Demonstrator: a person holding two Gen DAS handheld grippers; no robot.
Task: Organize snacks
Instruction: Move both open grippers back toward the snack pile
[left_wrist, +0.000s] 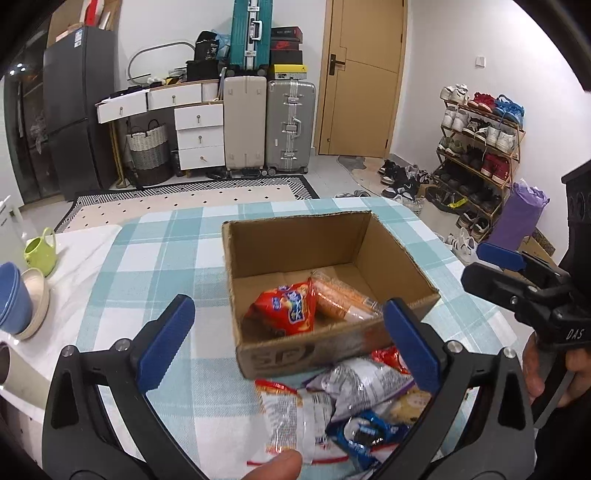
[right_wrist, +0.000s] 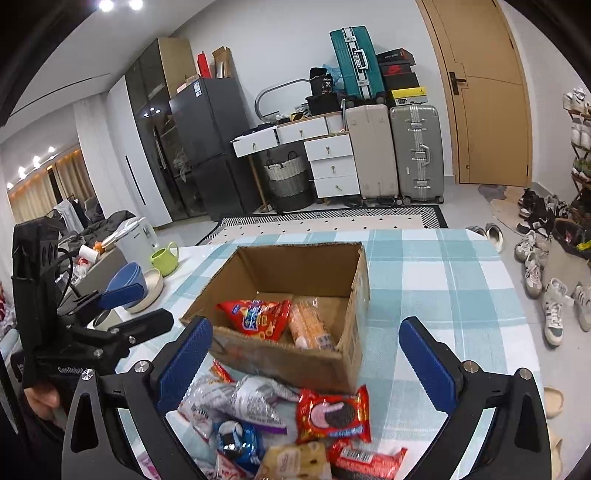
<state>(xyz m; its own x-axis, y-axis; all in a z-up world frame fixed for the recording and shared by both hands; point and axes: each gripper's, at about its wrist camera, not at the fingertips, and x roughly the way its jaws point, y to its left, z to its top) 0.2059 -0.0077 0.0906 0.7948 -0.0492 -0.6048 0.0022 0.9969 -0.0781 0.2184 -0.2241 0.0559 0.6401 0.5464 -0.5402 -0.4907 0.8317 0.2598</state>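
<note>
An open brown cardboard box stands on the blue-and-white checked tablecloth, holding a red snack bag and a clear-wrapped orange biscuit pack. A loose pile of snack packets lies just in front of the box. The left gripper and right gripper both hang spread apart, empty. Only the right view shows the red cookie packet whole. A green mug and stacked bowls sit at the left.
</note>
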